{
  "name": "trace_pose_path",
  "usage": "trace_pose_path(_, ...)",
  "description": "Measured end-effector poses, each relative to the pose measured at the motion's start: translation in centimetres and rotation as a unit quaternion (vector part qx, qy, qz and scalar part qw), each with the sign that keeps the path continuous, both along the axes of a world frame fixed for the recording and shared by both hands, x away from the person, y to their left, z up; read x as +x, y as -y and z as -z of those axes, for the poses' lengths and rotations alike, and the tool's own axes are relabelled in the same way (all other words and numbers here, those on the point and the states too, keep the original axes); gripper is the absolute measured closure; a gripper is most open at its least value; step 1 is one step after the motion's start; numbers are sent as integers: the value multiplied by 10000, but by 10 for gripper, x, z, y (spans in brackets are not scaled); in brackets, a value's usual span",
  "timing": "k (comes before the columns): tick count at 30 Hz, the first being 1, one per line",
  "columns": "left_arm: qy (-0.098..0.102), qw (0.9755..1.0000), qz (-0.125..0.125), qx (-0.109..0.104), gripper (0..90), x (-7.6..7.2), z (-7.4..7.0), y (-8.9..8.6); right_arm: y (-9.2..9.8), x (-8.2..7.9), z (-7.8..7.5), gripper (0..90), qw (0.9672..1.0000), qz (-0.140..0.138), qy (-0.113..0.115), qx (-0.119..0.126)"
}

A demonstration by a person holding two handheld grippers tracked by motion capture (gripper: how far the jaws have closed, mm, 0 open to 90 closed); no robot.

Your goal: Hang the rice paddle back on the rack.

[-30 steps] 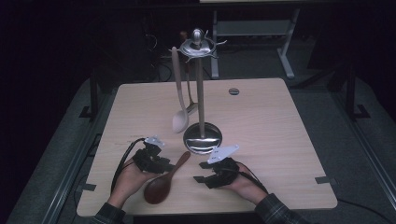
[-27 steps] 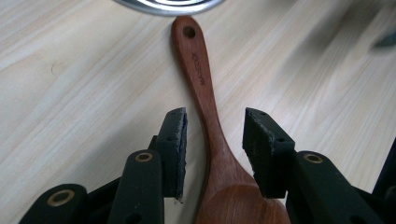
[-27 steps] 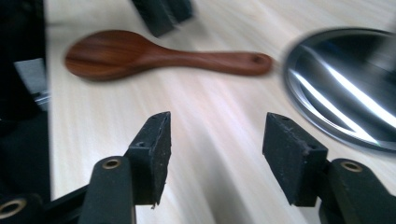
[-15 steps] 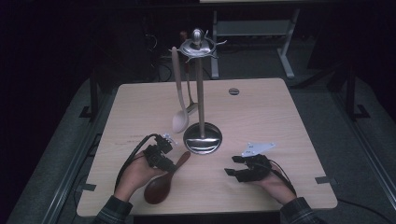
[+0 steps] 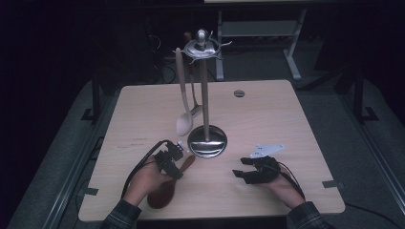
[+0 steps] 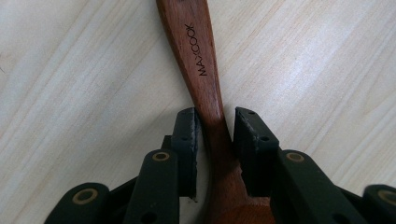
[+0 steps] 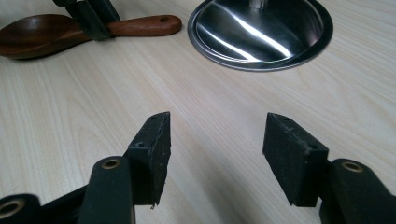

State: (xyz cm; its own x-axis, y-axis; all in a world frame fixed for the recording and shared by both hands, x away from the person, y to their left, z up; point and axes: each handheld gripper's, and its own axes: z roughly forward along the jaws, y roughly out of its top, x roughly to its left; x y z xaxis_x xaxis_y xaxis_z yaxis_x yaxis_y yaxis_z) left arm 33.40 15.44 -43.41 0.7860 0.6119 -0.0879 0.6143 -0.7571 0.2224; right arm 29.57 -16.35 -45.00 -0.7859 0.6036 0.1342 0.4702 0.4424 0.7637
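Left gripper view: dark reddish wooden spoon point(image 6: 205, 70), "MAXCOOK"-stamped handle.

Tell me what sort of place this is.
Probably a lab or studio set up for recording, not a kitchen: a bare wooden table on grey carpet in a dark room, cables and metal stand legs behind it, and only a utensil rack and a spoon laid out.

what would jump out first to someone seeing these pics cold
The tall shiny metal utensil stand in the middle of the pale wooden table, with a light spoon hanging from its top. At the near edge, the left claw straddles the handle of a dark wooden spoon stamped MAXCOOK; its jaws have just been closing, with slight gaps beside the handle. The right claw rests open and empty to the right of the stand's base.
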Motion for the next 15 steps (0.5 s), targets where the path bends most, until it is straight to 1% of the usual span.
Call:
trace_pose_path(3,21,10000,12,90,710,0,0,0,1,0,0,414,10000,32,-19,14)
trace_pose_path(6,33,9998,-1,174,742,1,-1,-1,1,1,0,415,10000,37,-11,24)
trace_pose_path(9,26,9998,-2,173,773,2,0,-3,1,1,0,416,10000,27,-32,25)
trace_pose_path(13,1,9998,9,191,778,2,-1,-2,0,1,0,416,10000,11,-37,25)
trace_pose_path(15,25,9997,59,223,781,2,-1,-2,0,2,1,416,10000,-3,-33,25)
